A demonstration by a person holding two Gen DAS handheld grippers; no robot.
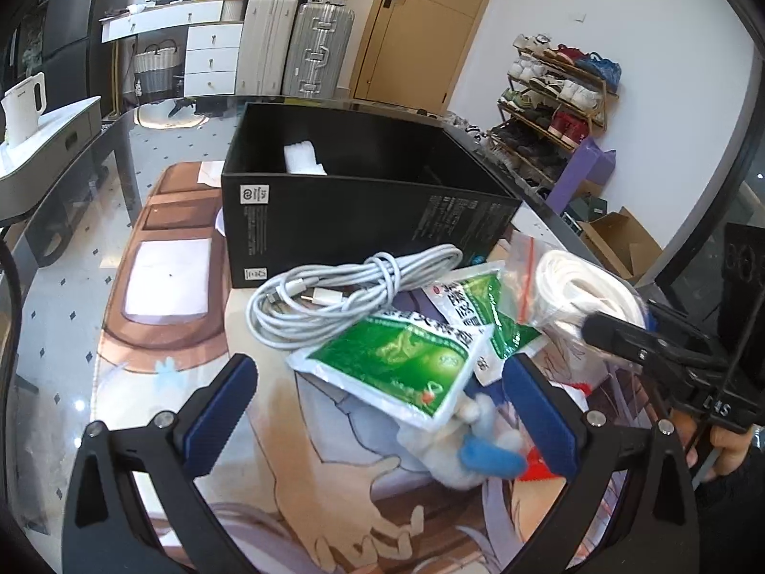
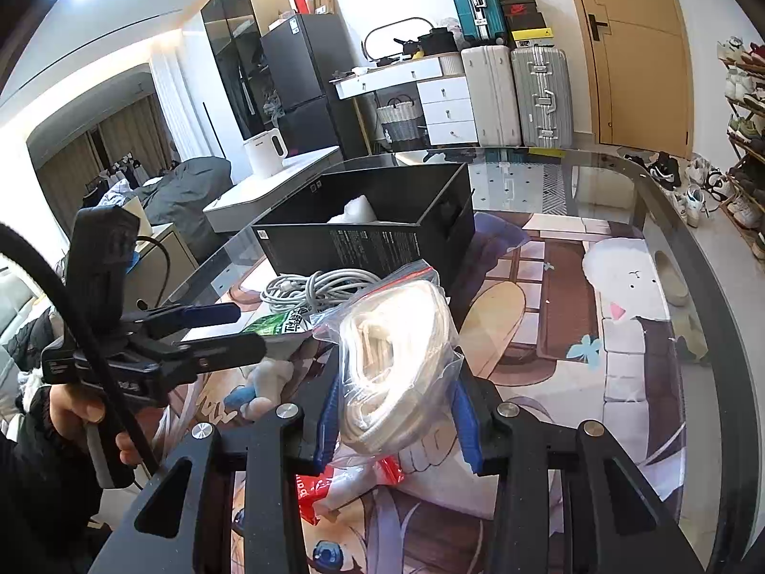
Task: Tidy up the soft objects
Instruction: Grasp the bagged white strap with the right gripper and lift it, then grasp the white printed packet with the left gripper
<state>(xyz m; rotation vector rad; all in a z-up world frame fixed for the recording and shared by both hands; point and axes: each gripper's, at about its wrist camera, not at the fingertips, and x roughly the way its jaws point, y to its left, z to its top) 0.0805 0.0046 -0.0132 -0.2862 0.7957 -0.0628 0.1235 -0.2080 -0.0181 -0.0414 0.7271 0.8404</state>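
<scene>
A black open box (image 1: 363,191) stands on the table with a white soft item (image 1: 303,158) inside; it also shows in the right wrist view (image 2: 368,234). In front lie a coiled grey cable (image 1: 330,296), two green packets (image 1: 397,368) and a small white-and-blue plush toy (image 1: 478,454). My left gripper (image 1: 382,411) is open above the packet and plush. My right gripper (image 2: 394,411) is shut on a clear zip bag of white cord (image 2: 397,354), also visible in the left wrist view (image 1: 573,296).
The glass table carries a printed cartoon mat (image 1: 158,287). A red packet (image 2: 311,492) lies under the bag. Suitcases (image 2: 516,95), drawers and a shoe rack (image 1: 550,110) stand beyond the table. The table edge (image 2: 707,287) curves along the right.
</scene>
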